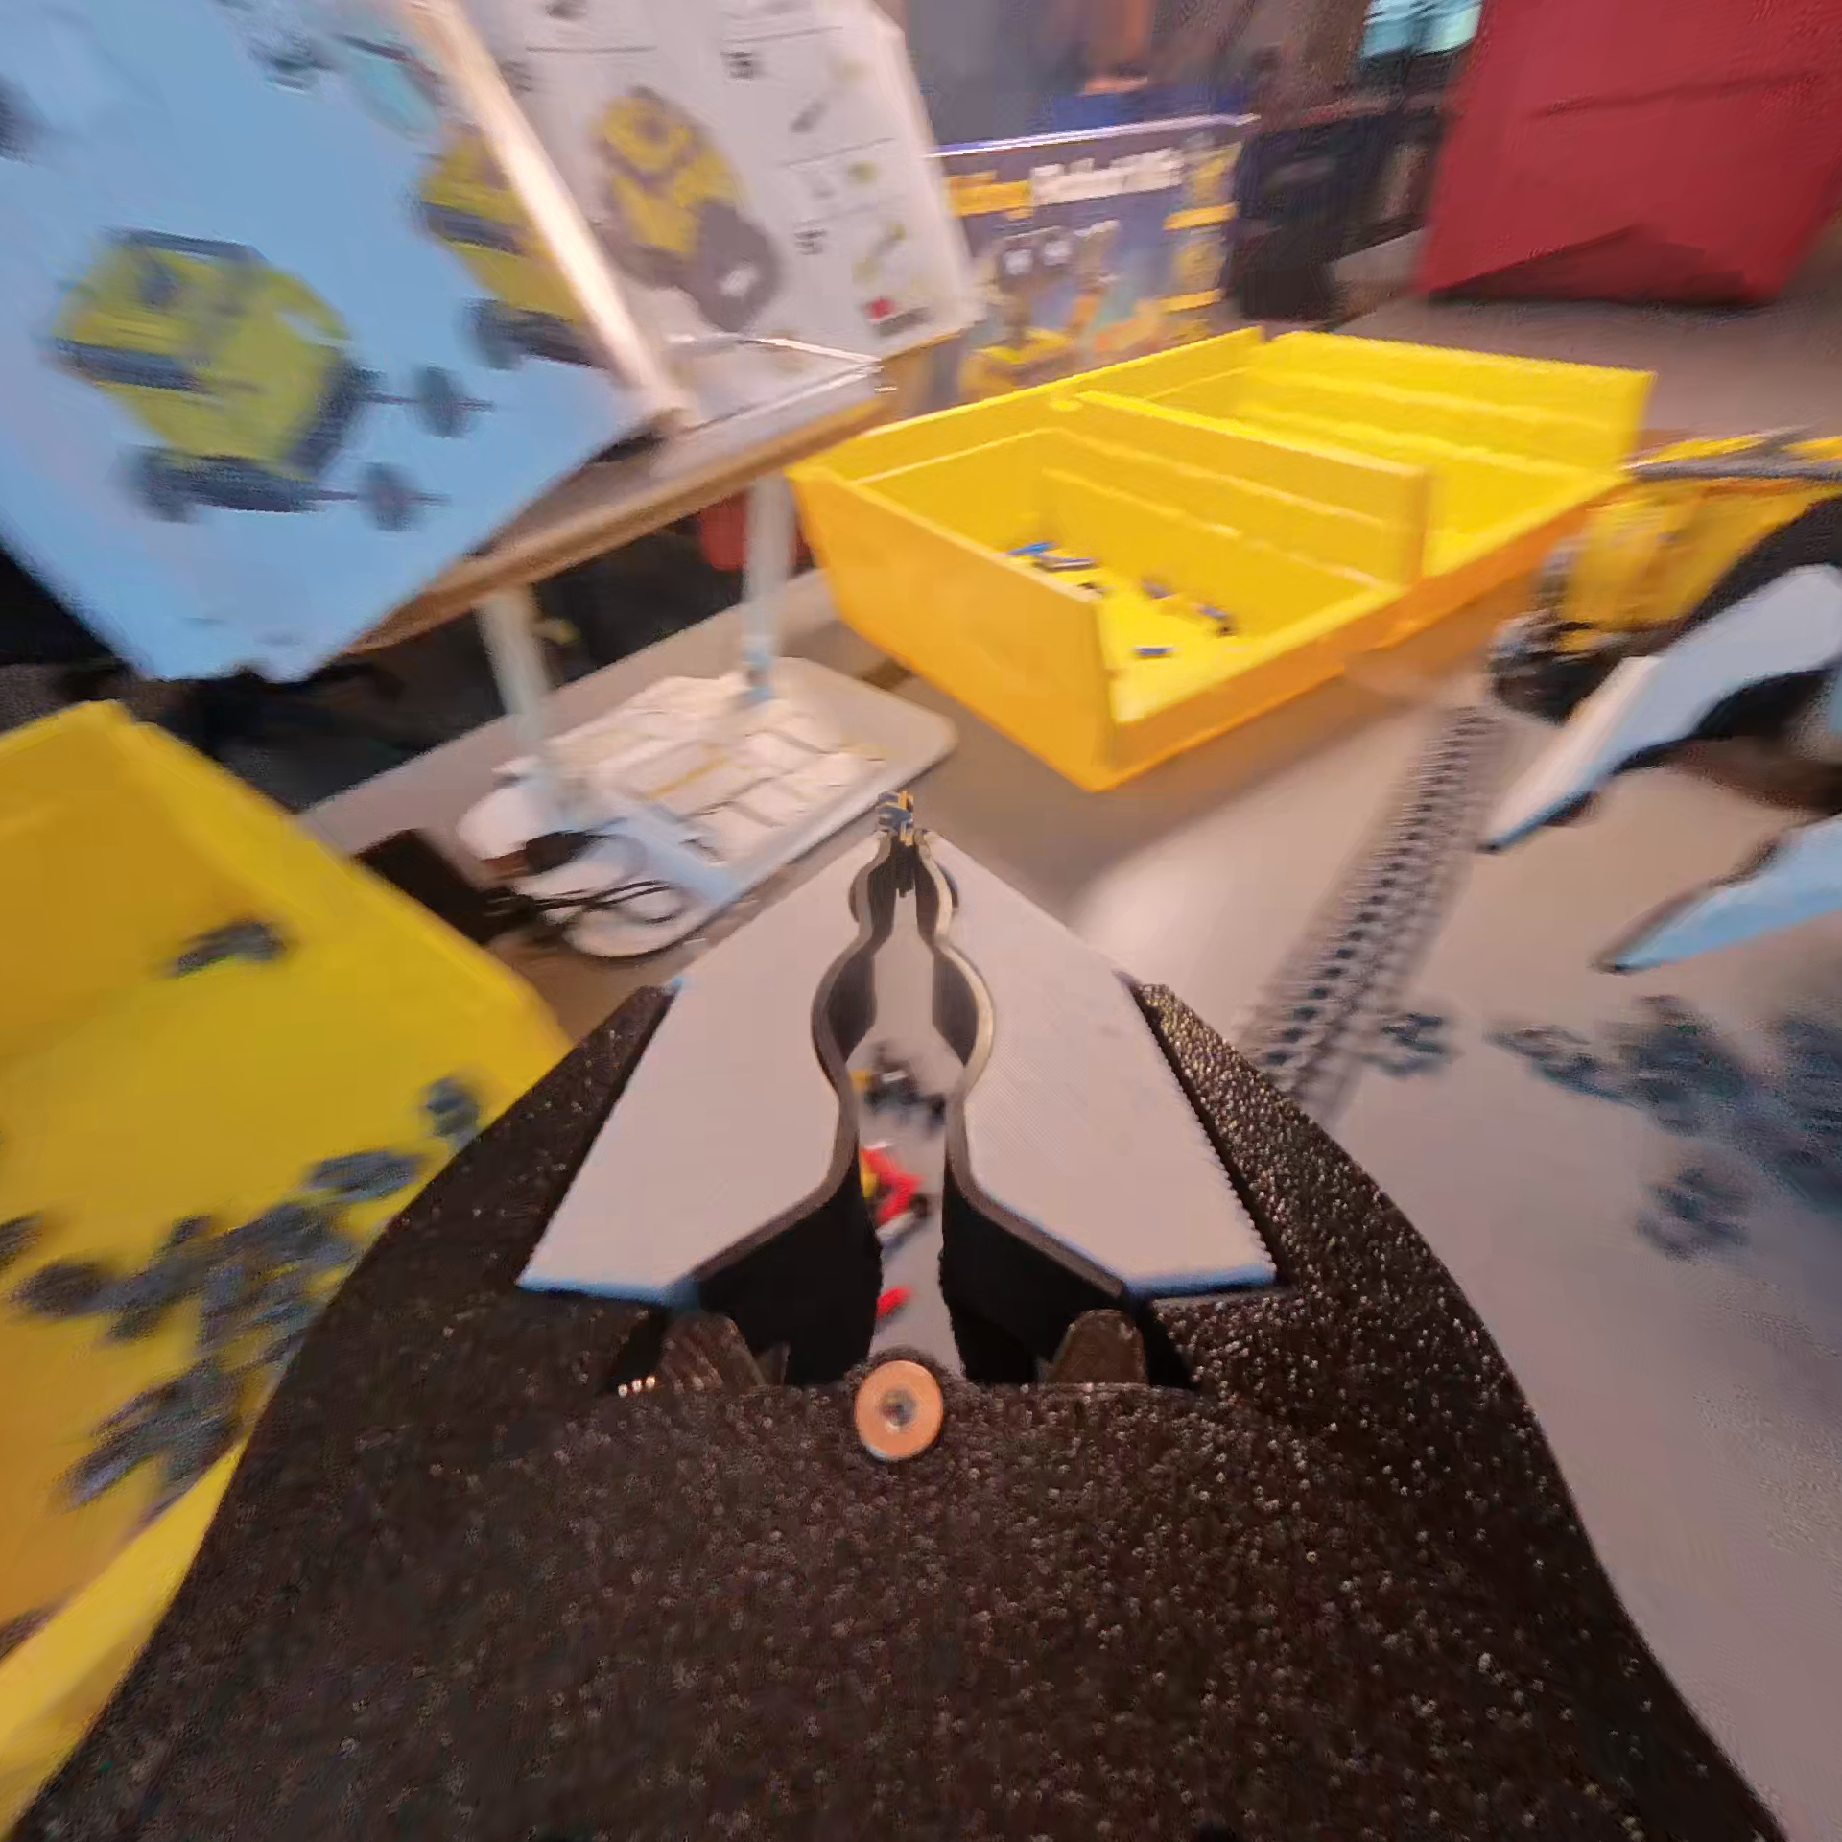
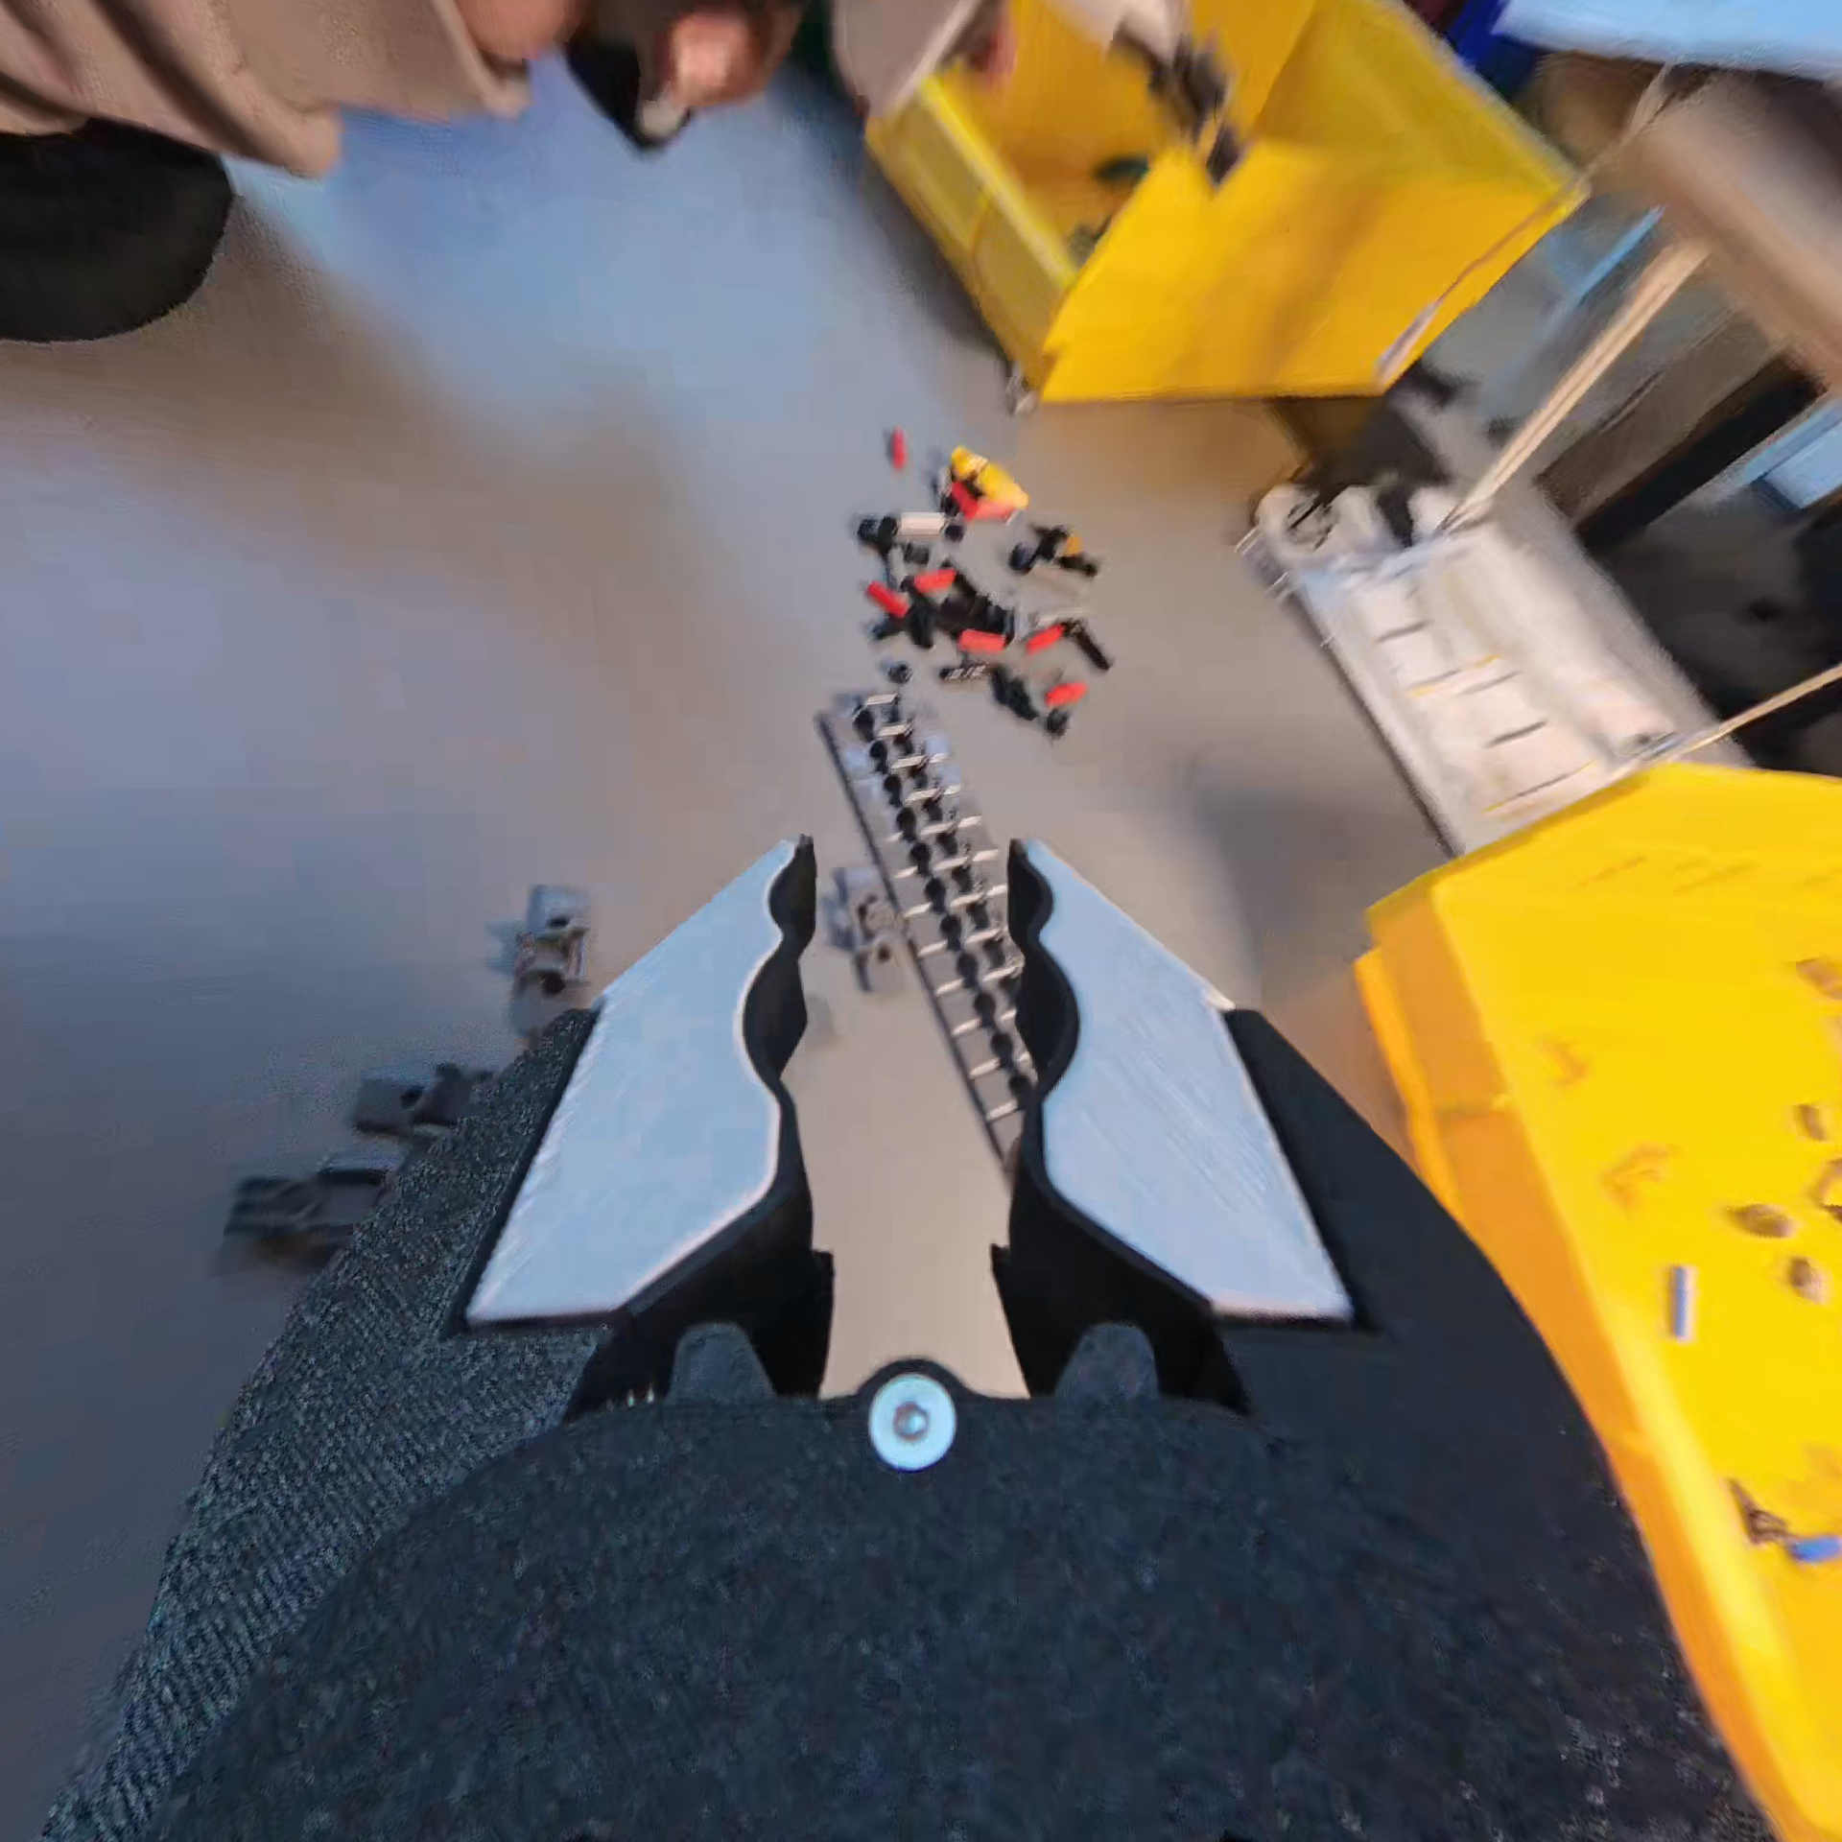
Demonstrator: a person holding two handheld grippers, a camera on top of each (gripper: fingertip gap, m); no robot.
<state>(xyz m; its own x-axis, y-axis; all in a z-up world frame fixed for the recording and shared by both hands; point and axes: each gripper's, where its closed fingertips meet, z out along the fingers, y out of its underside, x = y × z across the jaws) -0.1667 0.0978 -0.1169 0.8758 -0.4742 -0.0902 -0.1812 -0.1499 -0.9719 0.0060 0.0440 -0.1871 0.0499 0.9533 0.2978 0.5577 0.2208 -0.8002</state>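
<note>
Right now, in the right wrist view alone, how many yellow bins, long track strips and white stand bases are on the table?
Yellow bins: 2, one far, one near right
Track strip: 1
White stand base: 1
Total: 4

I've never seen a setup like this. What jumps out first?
Bright yellow bins ring the grey table. The left tongs pinch a tiny yellow-and-blue piece at their tips. The right tongs hang open over a long grey track, with red and black bits scattered beyond.
</note>
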